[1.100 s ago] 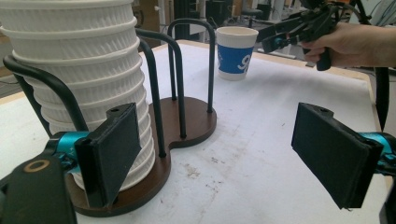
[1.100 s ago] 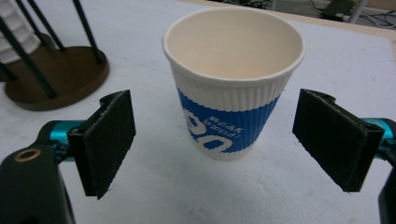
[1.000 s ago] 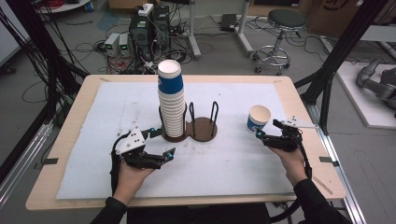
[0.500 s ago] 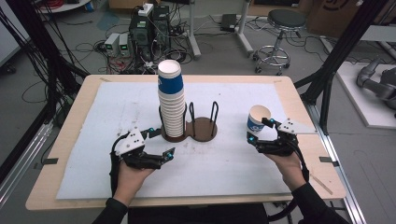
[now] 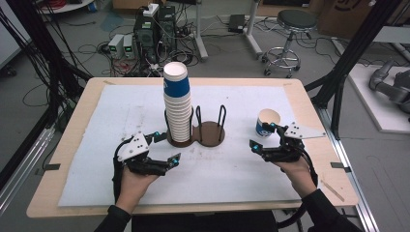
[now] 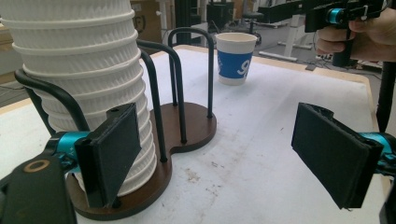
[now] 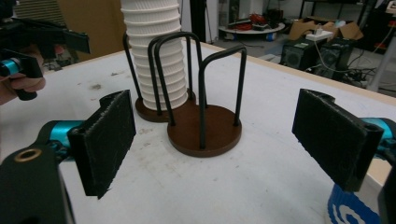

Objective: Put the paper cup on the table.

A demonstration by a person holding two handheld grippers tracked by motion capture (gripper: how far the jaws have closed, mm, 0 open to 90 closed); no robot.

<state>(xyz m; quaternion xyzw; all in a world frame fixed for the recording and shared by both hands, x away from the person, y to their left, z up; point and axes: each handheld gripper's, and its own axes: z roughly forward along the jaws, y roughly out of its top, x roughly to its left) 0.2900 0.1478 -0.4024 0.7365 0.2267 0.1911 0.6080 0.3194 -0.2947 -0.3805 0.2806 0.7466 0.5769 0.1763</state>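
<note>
A tall stack of white ribbed paper cups (image 5: pixel 176 104), its top cup banded blue, stands in the left ring of a brown two-place wire holder (image 5: pixel 211 134). The holder's right ring is empty. A single blue-and-white cup (image 5: pixel 267 122) stands upright on the mat to the right. My left gripper (image 5: pixel 168 147) is open just in front of the stack's base (image 6: pixel 88 70), with nothing between its pads. My right gripper (image 5: pixel 261 136) is open beside the single cup, facing the holder (image 7: pixel 205 130). The cup's rim (image 7: pixel 348 207) shows under its right jaw, not between the pads.
A white mat (image 5: pixel 121 111) covers the wooden table. Floor clutter lies beyond the far edge: computers, cables and a stool (image 5: pixel 290 21). Black frame posts (image 5: pixel 341 72) stand off the right corner.
My right gripper has shifted left, from behind the single cup to its front-left side. The cup, the stack and my left gripper have stayed put.
</note>
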